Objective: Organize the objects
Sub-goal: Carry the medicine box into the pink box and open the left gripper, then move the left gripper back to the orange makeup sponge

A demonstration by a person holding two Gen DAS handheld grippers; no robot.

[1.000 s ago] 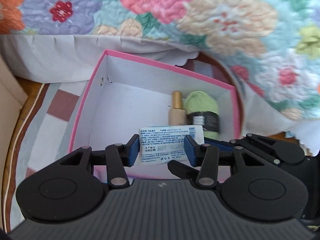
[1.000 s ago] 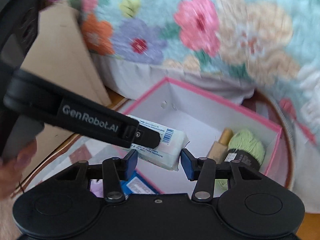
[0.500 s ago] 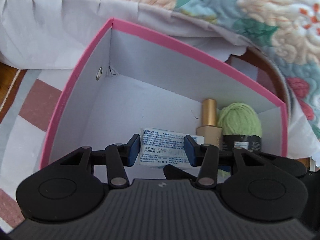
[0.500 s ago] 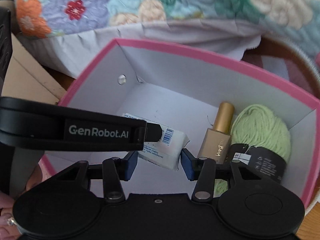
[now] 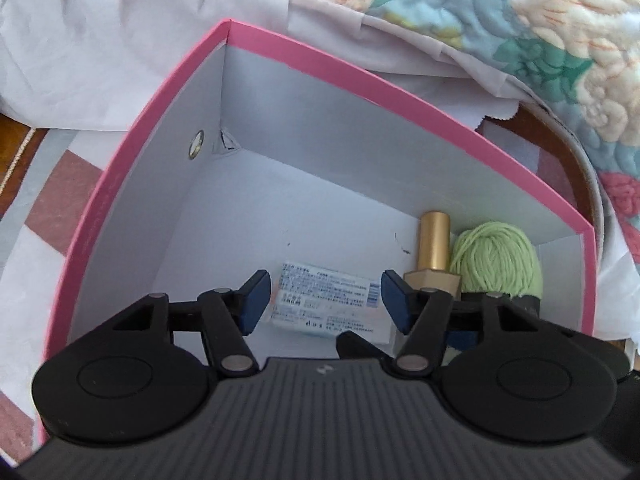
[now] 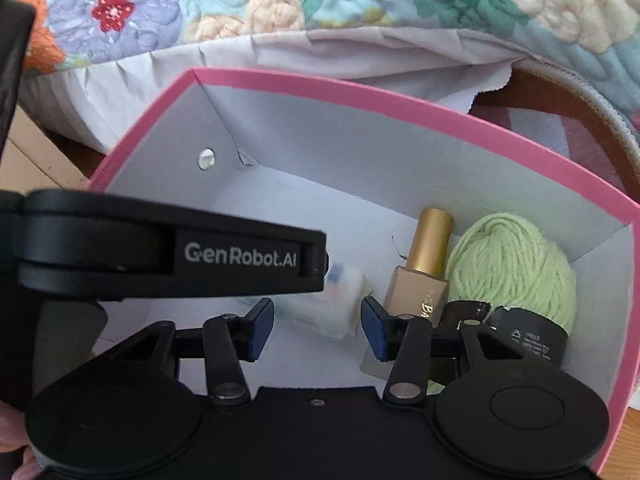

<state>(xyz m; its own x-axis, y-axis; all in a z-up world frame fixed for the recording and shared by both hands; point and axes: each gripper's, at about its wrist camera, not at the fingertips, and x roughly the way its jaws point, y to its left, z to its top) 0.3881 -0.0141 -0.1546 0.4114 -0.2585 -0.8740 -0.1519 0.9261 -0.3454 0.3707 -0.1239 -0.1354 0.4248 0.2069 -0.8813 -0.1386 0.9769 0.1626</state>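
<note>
Box (image 5: 320, 80): one, pink-rimmed white cardboard.
Yarn ball (image 5: 498, 256): one, fuzzy green.
Bottle (image 5: 434, 252): one, gold cylindrical cap.
Tissue pack (image 5: 328, 300): one, soft plastic.
Left gripper (image 5: 325, 300): jaws just opened, pack released.
Right gripper (image 6: 318, 328): jaws just widened, pack released.

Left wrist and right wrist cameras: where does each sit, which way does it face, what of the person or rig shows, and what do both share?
Left wrist: on the left gripper, looking steeply down into the pink-rimmed box; only its own blue-padded fingers show, open around the tissue packet.
Right wrist: on the right gripper, facing down into the same box; the left gripper's black body crosses its left side, fingertips at the lower-left corner.
Shared: box, tissue packet, gold-capped bottle, green yarn ball, floral quilt.
</note>
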